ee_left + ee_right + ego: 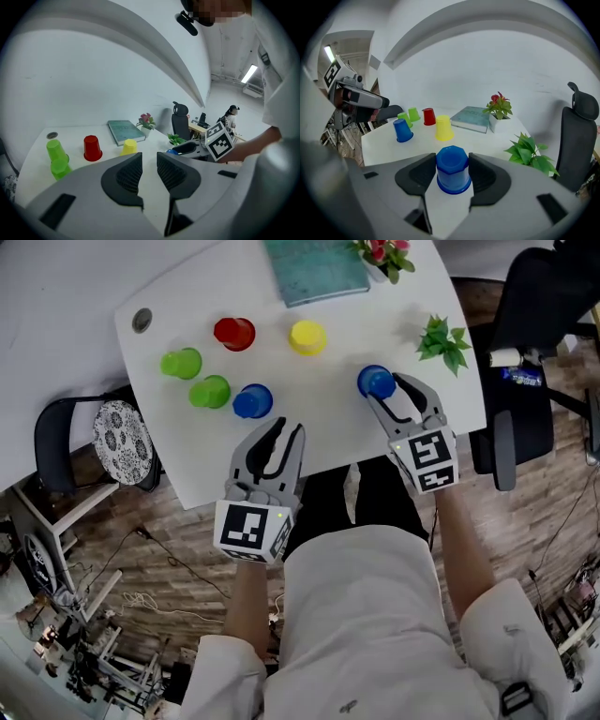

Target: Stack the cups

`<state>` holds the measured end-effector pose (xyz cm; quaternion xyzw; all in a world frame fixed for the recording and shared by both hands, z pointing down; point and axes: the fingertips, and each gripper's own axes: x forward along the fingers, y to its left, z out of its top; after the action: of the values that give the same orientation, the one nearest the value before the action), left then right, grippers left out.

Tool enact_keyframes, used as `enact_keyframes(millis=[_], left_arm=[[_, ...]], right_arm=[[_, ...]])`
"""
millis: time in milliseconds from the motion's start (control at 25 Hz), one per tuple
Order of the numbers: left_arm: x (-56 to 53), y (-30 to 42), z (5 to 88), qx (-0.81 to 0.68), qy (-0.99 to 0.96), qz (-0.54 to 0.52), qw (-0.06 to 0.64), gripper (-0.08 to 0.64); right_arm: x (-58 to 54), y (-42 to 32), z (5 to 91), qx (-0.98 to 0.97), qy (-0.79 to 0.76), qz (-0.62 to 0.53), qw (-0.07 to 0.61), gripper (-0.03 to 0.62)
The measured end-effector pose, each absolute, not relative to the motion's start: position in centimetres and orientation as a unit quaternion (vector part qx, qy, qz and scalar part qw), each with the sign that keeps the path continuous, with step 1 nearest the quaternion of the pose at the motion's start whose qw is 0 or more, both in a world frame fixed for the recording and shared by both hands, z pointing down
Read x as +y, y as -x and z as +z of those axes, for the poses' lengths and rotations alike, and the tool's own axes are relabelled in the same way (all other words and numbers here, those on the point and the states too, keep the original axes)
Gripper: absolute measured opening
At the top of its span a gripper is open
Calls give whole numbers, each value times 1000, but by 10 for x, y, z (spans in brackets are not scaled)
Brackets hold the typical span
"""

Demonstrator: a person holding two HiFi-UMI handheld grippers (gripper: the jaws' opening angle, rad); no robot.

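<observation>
Right gripper view: your right gripper (452, 174) is clamped on the right blue cup (452, 168). One pad presses on each side, and the cup is mouth down. (K)

Confirmed. Head view puts that cup (376, 381) toward the near right of the table (328, 418), with your right gripper (382, 390) around it. Can't tell if its rim touches the tabletop. (M)

Left gripper view: your left gripper (149, 164) has its jaws a narrow gap apart with nothing between them. Released, empty. (K)

Agreed. In the head view your left gripper (286, 427) is over the table's near edge, just beside the left blue cup (252, 401). Can't tell if they touch. (M)

Your other cups: the near green cup (210, 392) is just left of the left blue cup, and the far green cup (181, 363) is beyond it to the left. The red cup (234, 333) and yellow cup (307, 337) are farther back, mid-table, well apart from both grippers. (K)

All six cups stand singly. The yellow cup (443, 128) and left blue cup (402, 130) are mouth down. The book (314, 268) lies at the far edge, and the leafy plant (442, 341) is at the right, just beyond your right gripper. (M)
</observation>
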<state>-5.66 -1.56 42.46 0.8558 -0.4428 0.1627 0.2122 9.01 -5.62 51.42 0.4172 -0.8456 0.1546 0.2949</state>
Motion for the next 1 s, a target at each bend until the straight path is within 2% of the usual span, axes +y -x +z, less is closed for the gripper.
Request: enact_keyframes(millis=[280,440,1000], left_arm=[[-19,52,428,-420,-868,157,214,104],[-18,46,432,-405,-874,154,222,114],[-65,22,458,-430,-863,152,218,170]], right_arm=[[-57,-95,520,-837,-439,159,287,224],[-55,-99,516,-835,-447,167,275,267],[-46,-115,456,-839,-475,162,212,249]])
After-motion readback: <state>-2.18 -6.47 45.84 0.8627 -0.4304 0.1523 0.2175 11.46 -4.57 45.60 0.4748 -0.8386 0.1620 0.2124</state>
